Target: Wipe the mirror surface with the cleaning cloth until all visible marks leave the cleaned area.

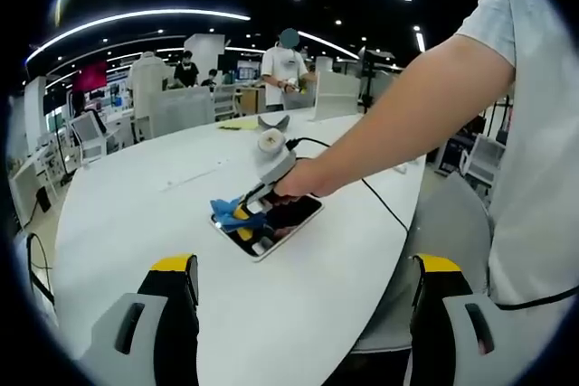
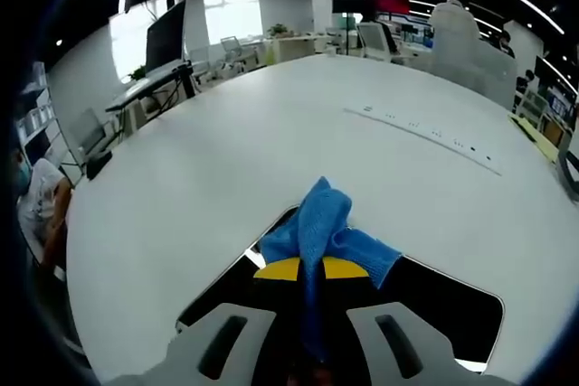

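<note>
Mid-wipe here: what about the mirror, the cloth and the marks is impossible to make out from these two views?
- Marks on the mirror: in the right gripper view the right gripper and blue cloth cover its middle; its near edge is cut off.
- Mirror in the left gripper view: too small, partly under the hand.
- Cloth-to-glass contact: hidden beneath the cloth.
- Left gripper: open, holding nothing.

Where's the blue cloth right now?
The blue cloth is pinched in the right gripper, pressed on the mirror lying on the white table.
</note>
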Available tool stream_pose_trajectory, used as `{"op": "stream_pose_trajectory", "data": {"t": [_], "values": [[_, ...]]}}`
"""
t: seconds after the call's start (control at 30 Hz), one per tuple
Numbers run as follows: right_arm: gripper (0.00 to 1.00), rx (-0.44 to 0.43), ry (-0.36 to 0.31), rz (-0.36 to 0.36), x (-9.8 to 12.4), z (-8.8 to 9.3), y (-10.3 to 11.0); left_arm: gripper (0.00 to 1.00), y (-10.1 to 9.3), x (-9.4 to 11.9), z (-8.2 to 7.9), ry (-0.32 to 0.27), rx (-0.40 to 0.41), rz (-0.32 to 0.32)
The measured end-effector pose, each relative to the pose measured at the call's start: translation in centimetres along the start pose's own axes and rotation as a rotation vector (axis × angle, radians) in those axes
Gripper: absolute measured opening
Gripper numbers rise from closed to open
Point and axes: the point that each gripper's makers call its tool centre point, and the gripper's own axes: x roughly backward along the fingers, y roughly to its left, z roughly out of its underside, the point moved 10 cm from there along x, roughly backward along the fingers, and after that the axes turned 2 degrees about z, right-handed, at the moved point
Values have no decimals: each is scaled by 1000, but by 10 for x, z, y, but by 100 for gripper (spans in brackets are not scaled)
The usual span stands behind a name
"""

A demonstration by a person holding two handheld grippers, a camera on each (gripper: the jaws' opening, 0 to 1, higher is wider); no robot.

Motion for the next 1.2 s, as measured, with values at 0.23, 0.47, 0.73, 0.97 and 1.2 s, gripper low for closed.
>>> {"op": "stream_pose_trajectory", "data": {"t": [0.23, 0.47, 0.73, 0.97, 1.2], "values": [[2, 13, -1, -15, 3, 5, 10, 99, -5, 0, -1, 0, -12, 5], [2, 15, -1, -25, 9, 10, 21, 99, -9, 2, 1, -11, -1, 4], [2, 17, 2, -32, 12, 12, 27, 99, -13, 3, 2, 0, -14, 6], [2, 25, 4, -44, 16, 17, 36, 99, -15, 2, 2, 6, -24, 7], [2, 25, 8, -54, 18, 18, 39, 99, -21, 2, 1, 7, -36, 9]]}}
